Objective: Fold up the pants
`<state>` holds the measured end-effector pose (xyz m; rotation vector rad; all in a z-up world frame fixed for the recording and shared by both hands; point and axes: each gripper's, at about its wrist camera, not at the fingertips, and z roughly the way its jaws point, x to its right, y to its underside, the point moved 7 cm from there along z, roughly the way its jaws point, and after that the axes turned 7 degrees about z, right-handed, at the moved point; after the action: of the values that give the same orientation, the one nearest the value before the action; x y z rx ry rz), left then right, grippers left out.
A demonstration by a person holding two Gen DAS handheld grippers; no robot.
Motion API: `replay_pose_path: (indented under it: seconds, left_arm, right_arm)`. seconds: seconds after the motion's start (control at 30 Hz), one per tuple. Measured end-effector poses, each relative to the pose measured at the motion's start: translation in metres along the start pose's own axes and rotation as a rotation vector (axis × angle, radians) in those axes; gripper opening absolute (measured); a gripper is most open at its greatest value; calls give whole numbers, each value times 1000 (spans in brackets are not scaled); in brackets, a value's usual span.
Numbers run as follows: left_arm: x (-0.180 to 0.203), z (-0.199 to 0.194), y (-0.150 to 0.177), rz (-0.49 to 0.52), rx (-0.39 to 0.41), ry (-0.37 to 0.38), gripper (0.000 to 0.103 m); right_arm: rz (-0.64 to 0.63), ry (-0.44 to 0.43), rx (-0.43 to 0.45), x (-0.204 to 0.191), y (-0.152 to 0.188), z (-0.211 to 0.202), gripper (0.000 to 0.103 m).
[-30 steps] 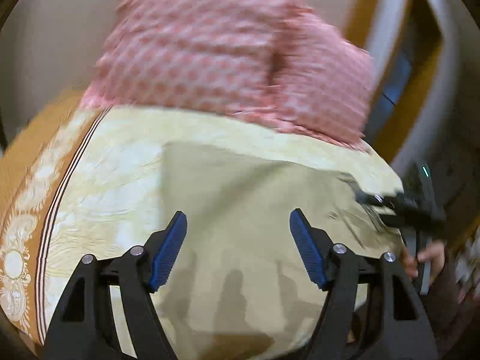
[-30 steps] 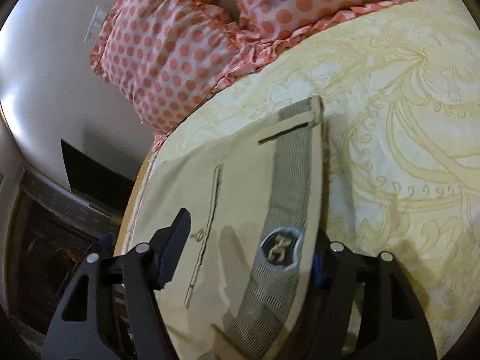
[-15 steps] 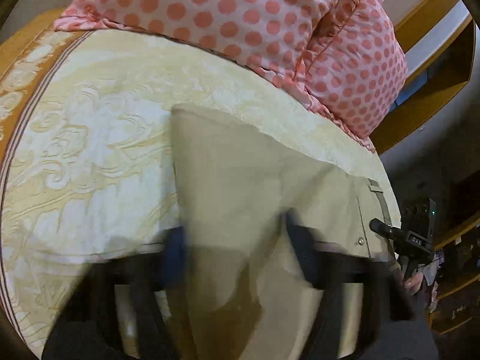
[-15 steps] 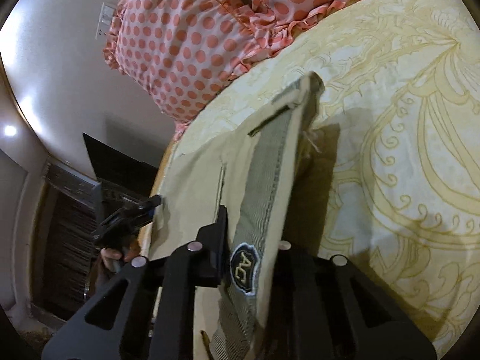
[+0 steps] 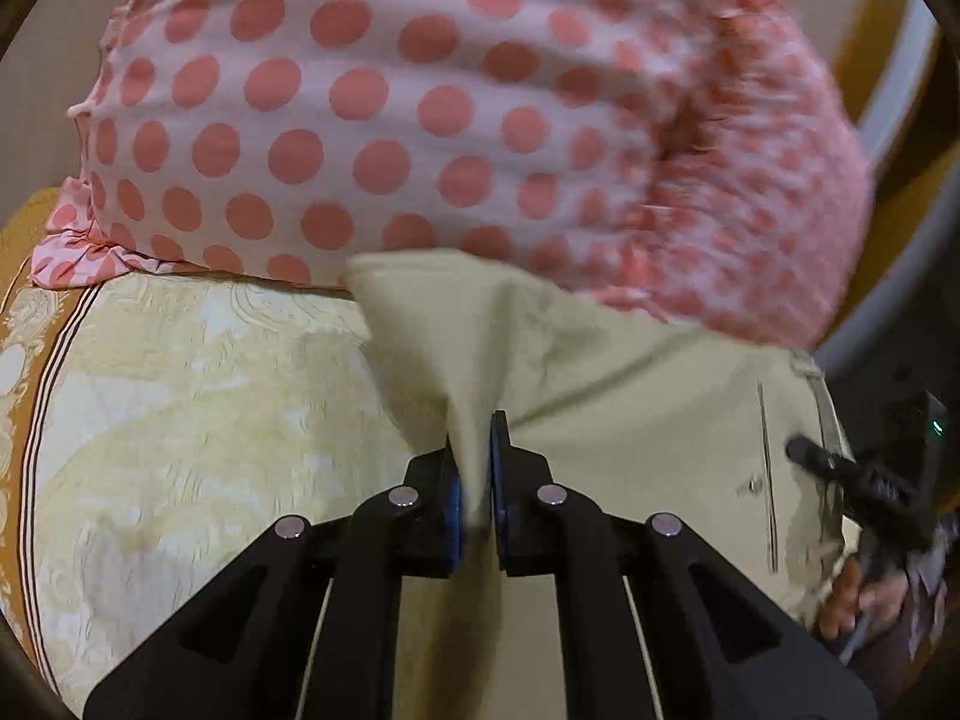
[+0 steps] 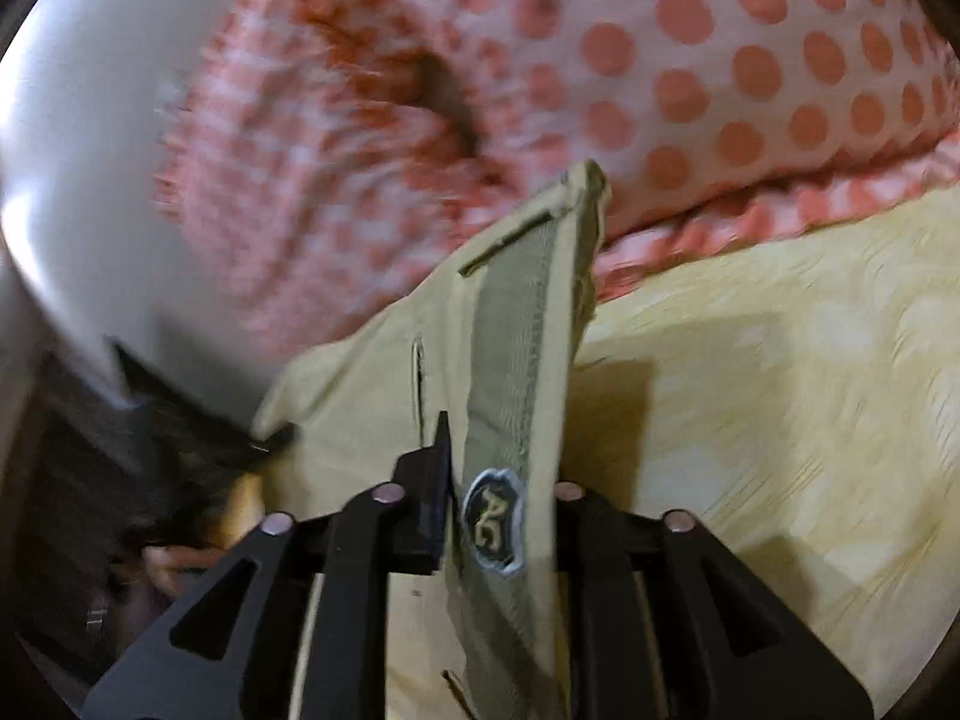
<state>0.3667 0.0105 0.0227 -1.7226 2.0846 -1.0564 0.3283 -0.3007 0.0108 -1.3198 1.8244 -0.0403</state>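
Note:
Khaki pants [image 5: 630,384] lie on a yellow patterned bedspread [image 5: 198,420]. My left gripper [image 5: 474,480] is shut on a pinched fold of the pants' leg end, lifted off the bed. In the right wrist view my right gripper [image 6: 498,480] is shut on the pants' waistband [image 6: 516,336], which carries a round logo patch [image 6: 493,521], and holds it raised above the bedspread [image 6: 780,396]. The right gripper also shows at the right edge of the left wrist view [image 5: 864,480], in a hand.
Two pink polka-dot pillows [image 5: 372,108] stand close behind the pants; they also show in the right wrist view [image 6: 720,60]. A white wall [image 6: 72,180] and dark furniture [image 6: 72,480] lie off the bed's side.
Both grippers have closed on the pants and lifted them. The cloth has moved toward the pillows, which now loom much closer in both views.

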Motion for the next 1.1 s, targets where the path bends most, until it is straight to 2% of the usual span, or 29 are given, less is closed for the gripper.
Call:
replay_pose_path:
  seconds: [0.03, 0.1, 0.13, 0.17, 0.23, 0.27, 0.3, 0.33, 0.37, 0.4, 0.47, 0.5, 0.57, 0.6, 0.63, 0.7, 0.8, 0.87, 0.9, 1.0, 1.1]
  left_arm:
    - [-5, 6, 0, -8, -34, -36, 9]
    - [-17, -3, 4, -12, -18, -112, 14]
    - [-22, -17, 6, 9, 33, -170, 14]
    - [-21, -29, 8, 24, 68, -186, 15]
    - [-5, -50, 17, 30, 106, -83, 15]
    - [7, -57, 22, 31, 108, 0, 21]
    - [23, -62, 32, 34, 95, 85, 35]
    - [33, -61, 39, 37, 72, 130, 46]
    - [40, -55, 46, 38, 40, 156, 65]
    - [44, -46, 54, 35, -2, 159, 67]
    - [41, -16, 68, 13, -117, 115, 65]
    - [38, -10, 72, -2, -125, 97, 62]
    - [41, -22, 75, 15, -99, 17, 63]
    - [45, -35, 80, 39, -88, -16, 64]
    - [49, -44, 85, 57, -70, -31, 67]
    - [58, -71, 103, 98, -20, -88, 89]
    - [70, -109, 144, 145, 41, -180, 97]
    - [75, -122, 172, 158, 72, -251, 102]
    - [76, -126, 187, 169, 87, -289, 102]
    - [78, -127, 206, 162, 87, -324, 102]
    - [73, -122, 217, 148, 74, -350, 102]
  right_arm:
    - [11, 47, 18, 8, -1, -6, 45]
    - [22, 51, 100, 13, -2, -30, 59]
    - [14, 23, 131, 10, 0, -43, 64]
    - [-1, -50, 121, -1, 6, -52, 66]
    - [-7, -176, 49, -18, 20, -56, 73]
    - [-9, -222, 8, -27, 29, -54, 76]
    - [-13, -242, -43, -33, 39, -47, 81]
    - [-3, -223, -87, -33, 47, -38, 87]
    - [24, -167, -125, -26, 54, -25, 89]
    - [62, -126, -156, -16, 59, -15, 89]
    - [130, -140, -143, -8, 57, -16, 89]
    - [147, -119, -144, -7, 58, -19, 87]
    - [102, -42, -95, -14, 64, -39, 88]
    - [35, 3, -53, -22, 73, -54, 98]
    - [-14, 26, -26, -28, 85, -64, 101]
    - [-114, 95, 5, -37, 115, -77, 101]
    - [-211, 210, 47, -35, 163, -87, 101]
    - [-260, 251, 78, -34, 182, -86, 101]
    - [-296, 299, 109, -35, 192, -85, 101]
    - [-368, 384, 139, -37, 210, -79, 101]
    - [-403, 403, 126, -40, 220, -70, 101]
